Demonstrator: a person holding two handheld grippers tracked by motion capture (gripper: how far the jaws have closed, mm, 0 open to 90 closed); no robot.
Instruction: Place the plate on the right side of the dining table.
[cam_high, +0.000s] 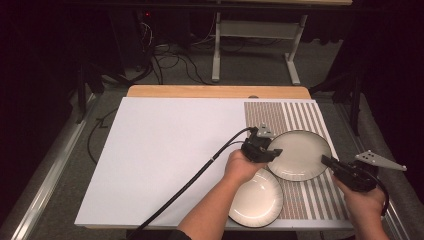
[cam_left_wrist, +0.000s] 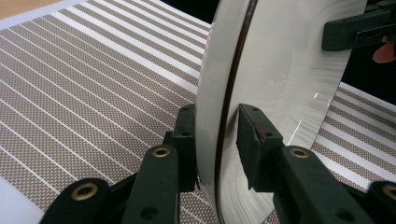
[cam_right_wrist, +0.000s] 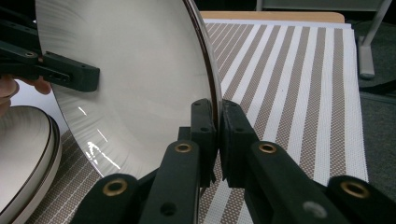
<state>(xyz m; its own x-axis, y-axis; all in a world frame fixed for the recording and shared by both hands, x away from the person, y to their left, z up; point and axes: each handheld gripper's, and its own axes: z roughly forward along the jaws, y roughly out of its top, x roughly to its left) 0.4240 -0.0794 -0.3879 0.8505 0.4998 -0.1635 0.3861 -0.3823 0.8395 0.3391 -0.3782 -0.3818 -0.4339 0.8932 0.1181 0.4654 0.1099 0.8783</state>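
Observation:
A large cream plate with a dark rim (cam_high: 300, 152) lies over the striped placemat (cam_high: 300, 112), its near-left edge overlapping a second, similar plate (cam_high: 260, 197) at the table's front. My left gripper (cam_high: 272, 152) straddles the large plate's left rim. In the left gripper view (cam_left_wrist: 217, 140) one pad lies against the underside and the other stands slightly off the rim, so it is open. My right gripper (cam_high: 327, 161) is shut on the plate's right rim, pinched between its pads (cam_right_wrist: 218, 135). I cannot tell whether the plate touches the mat.
The placemat covers the right part of a white board (cam_high: 170, 150) on a wooden table (cam_high: 215, 91). The second plate (cam_right_wrist: 28, 149) lies close under the held one. A black cable (cam_high: 200, 170) trails left and forward from the left gripper. The floor behind holds table legs and cables.

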